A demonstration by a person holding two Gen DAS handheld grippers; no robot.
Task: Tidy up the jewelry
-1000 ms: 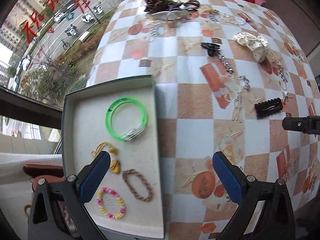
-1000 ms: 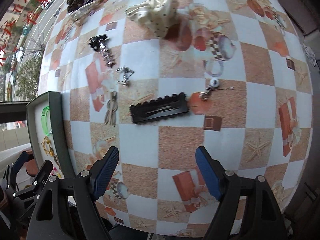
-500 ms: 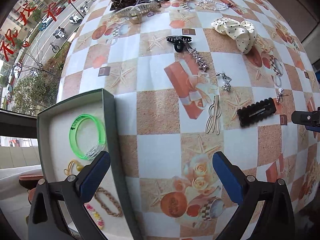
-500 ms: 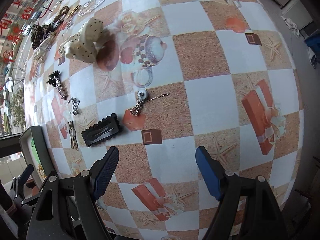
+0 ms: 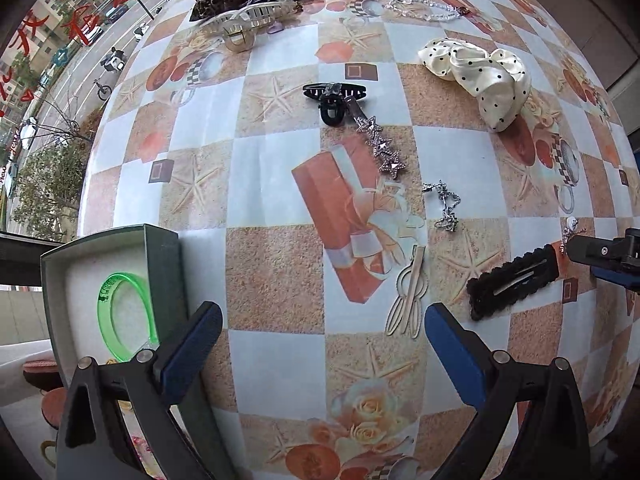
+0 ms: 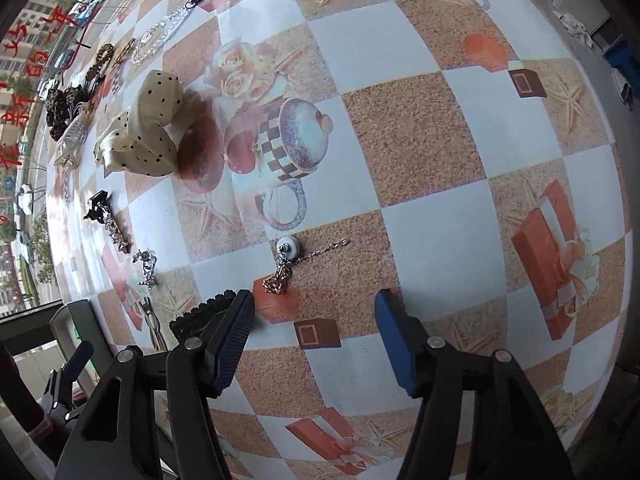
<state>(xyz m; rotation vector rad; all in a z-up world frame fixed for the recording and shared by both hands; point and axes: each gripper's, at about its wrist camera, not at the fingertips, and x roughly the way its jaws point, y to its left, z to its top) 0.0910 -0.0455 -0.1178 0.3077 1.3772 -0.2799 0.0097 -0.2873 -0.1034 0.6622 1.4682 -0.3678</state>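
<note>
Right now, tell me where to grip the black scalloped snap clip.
Take the black snap clip across its narrow width at mid-length, coming straight down. It lies flat and long on the tablecloth, so its scalloped long edges suit the pads best.

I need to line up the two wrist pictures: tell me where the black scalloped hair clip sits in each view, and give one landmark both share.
Left wrist: the black scalloped hair clip lies right of centre, just above the right fingertip of the left gripper.
Right wrist: only its end shows, lower left, behind a finger of the right gripper.
Shared landmark: the polka-dot scrunchie.
</note>
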